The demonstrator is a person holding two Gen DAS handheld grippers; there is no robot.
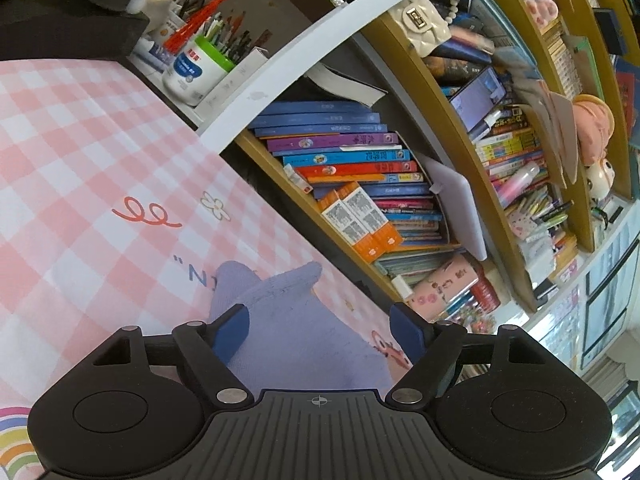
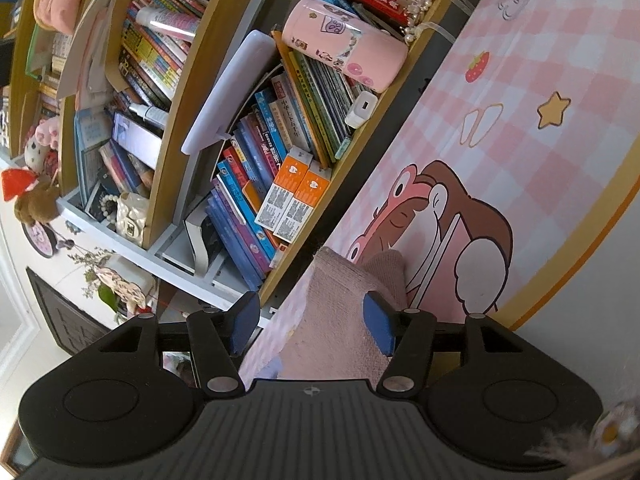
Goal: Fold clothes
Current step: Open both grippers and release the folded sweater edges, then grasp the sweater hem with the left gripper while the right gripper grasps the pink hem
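A lavender-blue knit garment (image 1: 296, 324) lies on the pink checked table mat (image 1: 80, 152). My left gripper (image 1: 320, 328) is open just above it, its blue pads straddling the cloth without closing on it. In the right wrist view a dusty pink knit garment (image 2: 344, 320) lies at the mat's edge (image 2: 540, 60) near the bookshelf. My right gripper (image 2: 312, 324) is open, and the cloth runs between its blue pads. The parts of both garments under the gripper bodies are hidden.
A crowded bookshelf (image 1: 360, 168) stands right behind the table edge; it also shows in the right wrist view (image 2: 256, 152). Pen holders and a white jar (image 1: 192, 68) stand at the mat's far corner. A pink cylindrical case (image 2: 344, 44) lies on the shelf.
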